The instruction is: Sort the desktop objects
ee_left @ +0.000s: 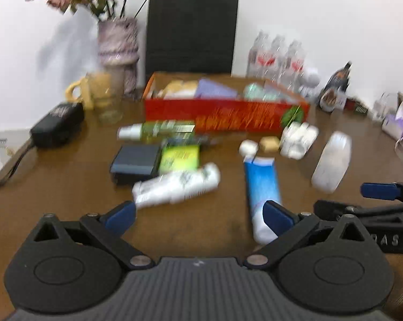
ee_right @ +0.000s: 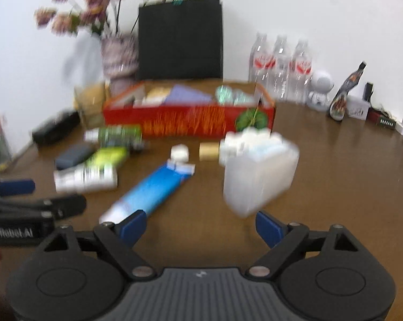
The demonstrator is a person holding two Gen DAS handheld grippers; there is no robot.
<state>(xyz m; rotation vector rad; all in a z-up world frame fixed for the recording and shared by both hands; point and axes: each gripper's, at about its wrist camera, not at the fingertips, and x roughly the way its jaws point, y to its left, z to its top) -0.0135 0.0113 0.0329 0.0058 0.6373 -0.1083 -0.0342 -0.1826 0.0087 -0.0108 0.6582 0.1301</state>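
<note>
Both views are blurred. On the brown table lie a blue tube [ee_left: 261, 184] [ee_right: 150, 190], a white tube [ee_left: 177, 183] [ee_right: 85, 178], a dark blue box [ee_left: 136, 160], a yellow-green packet [ee_left: 178, 157], a green bottle [ee_left: 158, 129] and a translucent white container [ee_left: 332, 164] [ee_right: 259, 171]. A red open box [ee_left: 225, 115] [ee_right: 188, 121] holding several items stands behind them. My left gripper [ee_left: 198, 215] is open and empty, near the tail ends of the two tubes. My right gripper [ee_right: 201, 226] is open and empty, just in front of the white container.
A vase of dried flowers [ee_left: 118, 50], a black paper bag [ee_left: 190, 32], three water bottles [ee_left: 276, 56] and a black adapter [ee_left: 57, 125] line the back and left. Small white bottles [ee_left: 297, 139], a white cap [ee_left: 248, 147] and a tan block [ee_left: 269, 143] lie mid-table.
</note>
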